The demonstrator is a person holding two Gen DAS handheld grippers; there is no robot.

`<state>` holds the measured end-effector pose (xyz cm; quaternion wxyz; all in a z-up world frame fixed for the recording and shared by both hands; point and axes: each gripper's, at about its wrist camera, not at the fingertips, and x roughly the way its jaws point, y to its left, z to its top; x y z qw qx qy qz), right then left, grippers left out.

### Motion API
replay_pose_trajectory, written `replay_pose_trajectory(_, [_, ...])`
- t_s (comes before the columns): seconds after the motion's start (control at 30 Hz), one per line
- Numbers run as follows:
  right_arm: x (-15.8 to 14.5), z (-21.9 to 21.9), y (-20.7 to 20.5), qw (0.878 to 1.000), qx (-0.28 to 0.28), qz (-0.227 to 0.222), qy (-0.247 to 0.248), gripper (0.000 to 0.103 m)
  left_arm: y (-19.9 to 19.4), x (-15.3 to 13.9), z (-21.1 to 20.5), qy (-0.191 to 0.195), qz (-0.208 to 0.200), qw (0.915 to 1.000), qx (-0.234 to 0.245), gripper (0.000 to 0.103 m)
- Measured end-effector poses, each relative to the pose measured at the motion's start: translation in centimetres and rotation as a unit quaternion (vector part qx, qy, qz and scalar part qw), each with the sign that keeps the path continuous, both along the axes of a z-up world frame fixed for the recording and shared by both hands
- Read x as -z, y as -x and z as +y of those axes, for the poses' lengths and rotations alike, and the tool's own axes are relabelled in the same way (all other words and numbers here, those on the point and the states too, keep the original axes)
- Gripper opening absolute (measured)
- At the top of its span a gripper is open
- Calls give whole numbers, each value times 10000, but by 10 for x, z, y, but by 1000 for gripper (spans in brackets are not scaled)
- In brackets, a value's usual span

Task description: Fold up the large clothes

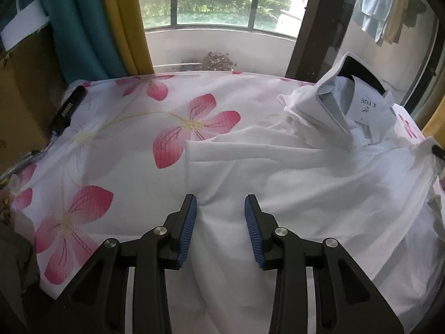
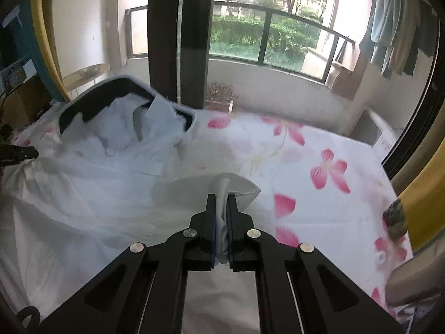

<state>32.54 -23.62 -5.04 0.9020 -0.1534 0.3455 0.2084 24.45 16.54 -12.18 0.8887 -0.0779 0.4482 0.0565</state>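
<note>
The white dress shirt [image 1: 319,183] lay spread and rumpled across the floral bedsheet [image 1: 116,167], its stiff collar [image 1: 353,94] standing up at the far end with the neck label showing inside. From the left wrist view the body of the shirt ran from the collar down toward me, creased and uneven, with no clean fold line anywhere that I could see.

My right tool [image 2: 221,222] was clamped tight on a bunched piece of the shirt's white cloth [image 2: 236,186], which looked like a cuff or sleeve end; the cloth fanned out beyond the tips and was raised a little off the sheet. My left tool [image 1: 221,222] stood about half open over the near part of the shirt, the cloth lying between its blue pads [image 1: 189,231], which pressed on nothing. I judged that it held nothing.

As I read it, the fold was only starting. One sleeve was gripped, ready to be carried across the body, but the shirt was not yet smoothed flat, the other side was untouched, and the lengthwise folds were all still to do.

Farther out, a dark tube [image 1: 68,111] lay at the left edge of the bed, with teal and yellow curtains [image 1: 91,22] beside it, the balcony window [image 1: 217,0] behind them, and laundry [image 2: 389,27] hanging at the right.
</note>
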Motion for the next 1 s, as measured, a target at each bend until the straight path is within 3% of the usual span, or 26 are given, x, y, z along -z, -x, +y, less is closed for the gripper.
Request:
replay_pose_trajectory(0.1, [10,0,-10,9998,70,160,-26,5,1,2,-5,-171,-54,9998,-13,38])
replay_pose_trajectory(0.23, [43,-4,-19,9970,293,712,-10,7,3,2,-11,-423,-15,9991,-58,38])
replay_pose_trajectory(0.33, [54,-9,-14,9963,365,776,28,18,2,-2,-9,-435,89,9989,-160,38])
replay_pose_trajectory(0.47, [45,-20,-12,9965,463,695,59,47,0,-26,-20,-210,-199,9995,96,38])
replay_pose_trajectory(0.6, [27,-23,-16,9978,416,513,106,48,-11,-60,-44,-173,-629,9962,573,38])
replay_pose_trajectory(0.8, [3,9,-31,9995,20,235,225,50,-50,-73,-71,-195,-711,9914,1080,38])
replay_pose_trajectory(1.0, [-12,69,-52,9986,-507,167,8,73,-83,-50,-70,-294,-475,9930,1037,38])
